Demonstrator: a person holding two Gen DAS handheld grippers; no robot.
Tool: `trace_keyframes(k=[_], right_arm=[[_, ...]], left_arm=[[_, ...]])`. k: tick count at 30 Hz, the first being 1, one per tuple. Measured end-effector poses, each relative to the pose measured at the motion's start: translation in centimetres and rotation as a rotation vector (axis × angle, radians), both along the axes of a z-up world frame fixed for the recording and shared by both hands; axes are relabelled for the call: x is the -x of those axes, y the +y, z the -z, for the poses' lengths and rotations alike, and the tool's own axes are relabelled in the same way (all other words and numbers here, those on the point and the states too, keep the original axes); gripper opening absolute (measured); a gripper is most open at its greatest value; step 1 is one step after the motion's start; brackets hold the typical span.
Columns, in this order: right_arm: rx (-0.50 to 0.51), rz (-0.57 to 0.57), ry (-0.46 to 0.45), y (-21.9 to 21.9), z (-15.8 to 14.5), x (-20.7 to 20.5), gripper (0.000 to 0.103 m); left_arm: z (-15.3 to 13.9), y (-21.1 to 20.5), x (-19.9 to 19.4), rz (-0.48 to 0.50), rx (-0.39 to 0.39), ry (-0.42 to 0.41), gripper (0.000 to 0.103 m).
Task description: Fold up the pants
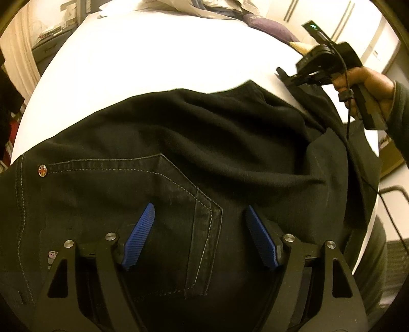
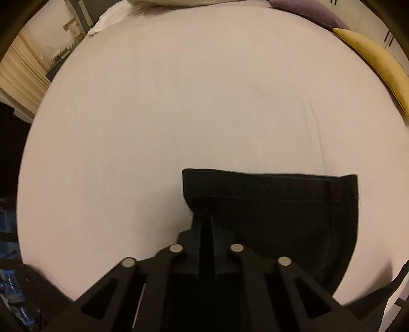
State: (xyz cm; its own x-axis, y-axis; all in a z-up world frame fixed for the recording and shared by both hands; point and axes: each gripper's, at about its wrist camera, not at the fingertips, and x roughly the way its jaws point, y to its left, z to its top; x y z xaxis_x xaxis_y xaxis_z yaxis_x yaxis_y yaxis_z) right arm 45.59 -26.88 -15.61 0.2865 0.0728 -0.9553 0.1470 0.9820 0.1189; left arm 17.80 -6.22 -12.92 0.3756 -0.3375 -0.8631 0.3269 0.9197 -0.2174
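We see black denim pants with grey stitching (image 1: 179, 158) spread over the near part of a bed with a white sheet (image 1: 153, 58). The waist end with the back pocket (image 1: 163, 184) lies nearest the left wrist camera, and a small round rivet (image 1: 42, 170) sits at the pocket's left corner.

The left gripper (image 1: 200, 212) hovers just over the pocket area, released, its blue ribbed fingers (image 1: 141, 229) spread wide with nothing between them.

The right gripper (image 2: 205, 219) is clenched on the pants: its fingers are pressed together on the near left corner of a hemmed leg end (image 2: 271, 204), which stands up off the sheet in the right wrist view. In the left wrist view that gripper is at the far right, held by the person's right hand (image 1: 368, 89), with dark cloth running down from it to the rest of the garment; the exact pinch point there is blurred, so it's probably the leg cuff.

At the far right edge of the bed lie a mustard-yellow cushion (image 2: 375, 63) and a purple cushion (image 2: 304, 10).
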Motion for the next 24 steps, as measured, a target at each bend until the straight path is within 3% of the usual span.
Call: trace_keyframes(k=[2,5,7,9,12,14,16,18,21,24], right_arm=[[-0.016,0.005,-0.059,-0.3,-1.9,0.8,0.006],[-0.099,0.030,-0.218,-1.4,-6.9,2.9,0.005],[-0.219,0.048,-0.382,-3.0,-12.1,5.5,0.005],[-0.303,0.069,-0.554,-5.1,-16.7,9.4,0.005],[-0.378,0.167,-0.724,-8.7,-19.9,16.1,0.005],[-0.393,0.251,-0.753,-11.1,-18.8,20.5,0.005],[-0.392,0.363,-0.727,-13.9,-15.3,25.1,0.005],[-0.478,0.514,-0.640,-16.9,-9.7,29.4,0.005],[-0.529,0.673,-0.564,-20.6,-3.4,33.3,0.005],[-0.570,0.756,-0.550,-21.8,-0.1,35.3,0.005]], left_arm=[[-0.1,0.3,-0.2,-0.015,0.027,0.008,0.076],[-0.1,0.6,-0.2,-0.026,0.045,0.008,0.077],[-0.1,0.7,-0.2,-0.033,0.049,0.010,0.077],[-0.3,1.0,-0.2,-0.038,0.058,0.011,0.079],[-0.1,0.9,-0.1,-0.038,0.055,0.003,0.082],[0.0,0.6,0.0,-0.029,0.036,-0.005,0.083],[-0.1,0.3,0.1,-0.026,0.020,-0.008,0.084],[-0.2,0.0,0.1,-0.023,0.012,-0.008,0.086],[-0.1,-0.7,0.1,-0.011,-0.022,-0.011,0.090],[-0.2,-1.4,0.2,-0.005,-0.067,-0.015,0.090]])
